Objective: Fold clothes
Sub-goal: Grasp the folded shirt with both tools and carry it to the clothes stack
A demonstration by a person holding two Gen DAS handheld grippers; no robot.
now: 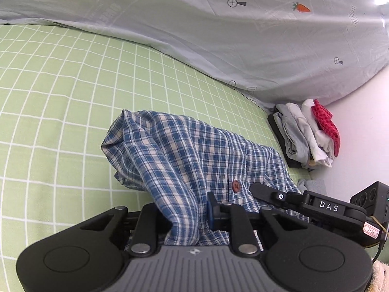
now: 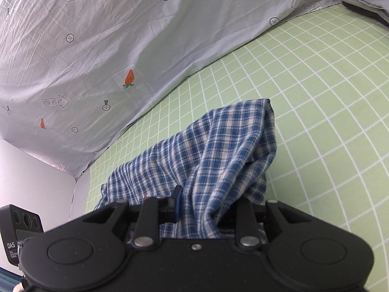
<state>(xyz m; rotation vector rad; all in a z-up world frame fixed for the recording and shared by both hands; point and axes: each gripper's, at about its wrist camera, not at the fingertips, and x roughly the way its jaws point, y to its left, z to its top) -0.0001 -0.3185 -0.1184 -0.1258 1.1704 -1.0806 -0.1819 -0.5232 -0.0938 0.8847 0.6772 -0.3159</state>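
Note:
A blue and white plaid shirt (image 1: 175, 150) with a brown button (image 1: 236, 185) lies bunched on the green checked bed sheet (image 1: 60, 97). My left gripper (image 1: 187, 214) is shut on a fold of it, and the cloth rises from the bed into the jaws. One blue pad (image 1: 210, 209) shows; the other is hidden under the fabric. My right gripper (image 1: 257, 188) holds the same shirt just to the right. In the right wrist view the right gripper (image 2: 209, 209) is shut on the plaid shirt (image 2: 218, 146), which drapes away over the sheet (image 2: 328, 97).
A grey quilt (image 1: 218, 36) printed with carrots covers the far part of the bed (image 2: 85, 48). A stack of folded clothes (image 1: 308, 133), red cloth on top, sits at the bed's right edge against a white wall (image 1: 364, 126). The left gripper's camera box (image 2: 19, 231) shows at lower left.

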